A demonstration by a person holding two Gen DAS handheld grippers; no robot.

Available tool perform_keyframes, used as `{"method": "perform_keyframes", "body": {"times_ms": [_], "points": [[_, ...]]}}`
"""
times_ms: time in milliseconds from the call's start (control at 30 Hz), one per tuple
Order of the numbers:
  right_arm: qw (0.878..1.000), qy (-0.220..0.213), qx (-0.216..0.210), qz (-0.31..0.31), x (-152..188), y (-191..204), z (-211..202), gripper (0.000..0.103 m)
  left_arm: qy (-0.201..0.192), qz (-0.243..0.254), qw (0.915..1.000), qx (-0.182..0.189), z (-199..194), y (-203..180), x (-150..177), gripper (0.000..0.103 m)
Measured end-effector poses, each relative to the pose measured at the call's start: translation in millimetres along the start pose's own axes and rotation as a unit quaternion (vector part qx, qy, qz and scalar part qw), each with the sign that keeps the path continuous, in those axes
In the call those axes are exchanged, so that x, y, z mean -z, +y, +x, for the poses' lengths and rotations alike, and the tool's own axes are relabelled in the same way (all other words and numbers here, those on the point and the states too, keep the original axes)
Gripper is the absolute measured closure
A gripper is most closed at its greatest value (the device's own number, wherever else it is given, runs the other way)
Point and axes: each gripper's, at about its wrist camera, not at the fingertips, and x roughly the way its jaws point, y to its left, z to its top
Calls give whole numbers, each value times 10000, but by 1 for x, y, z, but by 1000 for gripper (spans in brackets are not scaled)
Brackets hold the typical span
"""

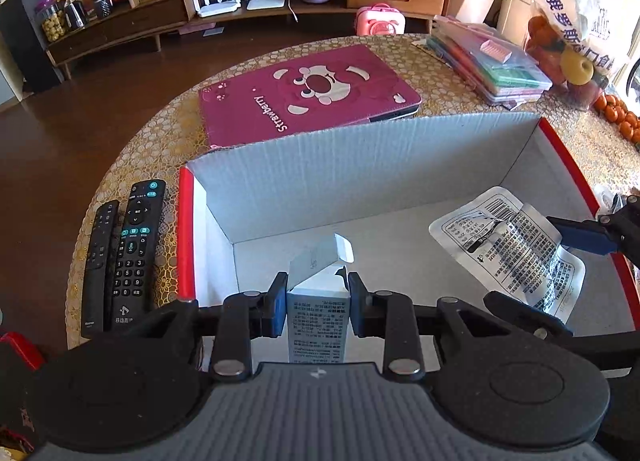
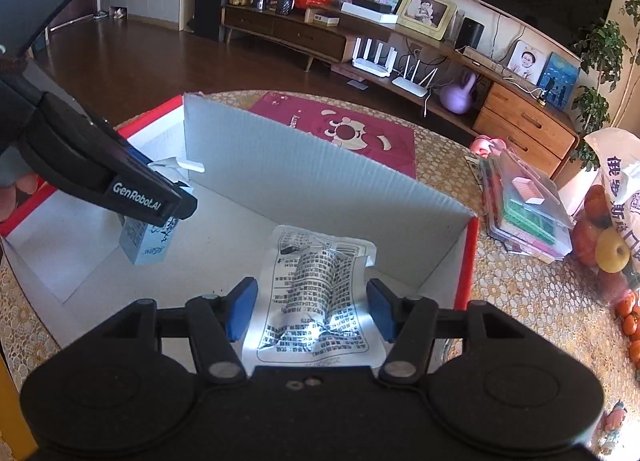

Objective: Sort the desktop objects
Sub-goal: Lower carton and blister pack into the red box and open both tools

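1. Two blue pads of my left gripper [image 1: 318,301] press against the sides of a small grey-white carton [image 1: 319,325] in the left wrist view, clamping it over the floor of the open cardboard box [image 1: 360,165]; the carton's top flap stands open.
2. To the right in that view, a crinkled printed sachet [image 1: 508,245] sits inside the box, with the blue tip of my right gripper [image 1: 584,237] touching its edge.
3. Left of the box, two black remotes [image 1: 124,257] lie side by side on the surface [image 1: 152,149], and a magenta bear-print case [image 1: 308,97] lies behind it.
4. From the right wrist view, my right gripper [image 2: 312,311] is spread, its pads flanking the sachet [image 2: 316,293] without squeezing it; whether they touch it I cannot tell.
5. At left there, my left gripper [image 2: 160,201] holds the carton [image 2: 146,239] inside the box [image 2: 304,181].
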Motion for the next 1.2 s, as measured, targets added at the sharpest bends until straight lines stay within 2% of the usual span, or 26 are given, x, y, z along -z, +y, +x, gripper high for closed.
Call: {"method": "perform_keyframes", "body": {"times_ms": [167,567,700,833,1000,1067,1100,1133,1200], "points": [[9995,254,-151,77,-4,-2,13,44,159,134,9997,-89,16,-6,-3,74],[9959,789,-335,295,-6,-4,32,43,483,233,9986,2,37,-11,-17,74],[9941,952,-434,303,-5,-4,34,43,581,423,9974,-45,44,-17,-22,74],[9946,880,-457,302,-5,-5,32,36,630,471,9969,-62,49,-20,-24,74],[9949,822,-494,309,-4,-5,26,33,639,383,9972,-104,49,-18,-24,72],[9951,794,-498,321,-3,-5,23,30,615,393,9972,-178,47,-19,-24,61],[9953,768,-492,319,-3,-6,21,30,554,417,9973,-246,45,-20,-25,46],[9954,743,-502,324,-2,-6,18,30,473,455,9974,-308,41,-21,-25,36],[9956,698,-514,359,-2,-8,13,29,371,506,9973,-378,35,-23,-26,35]]}}
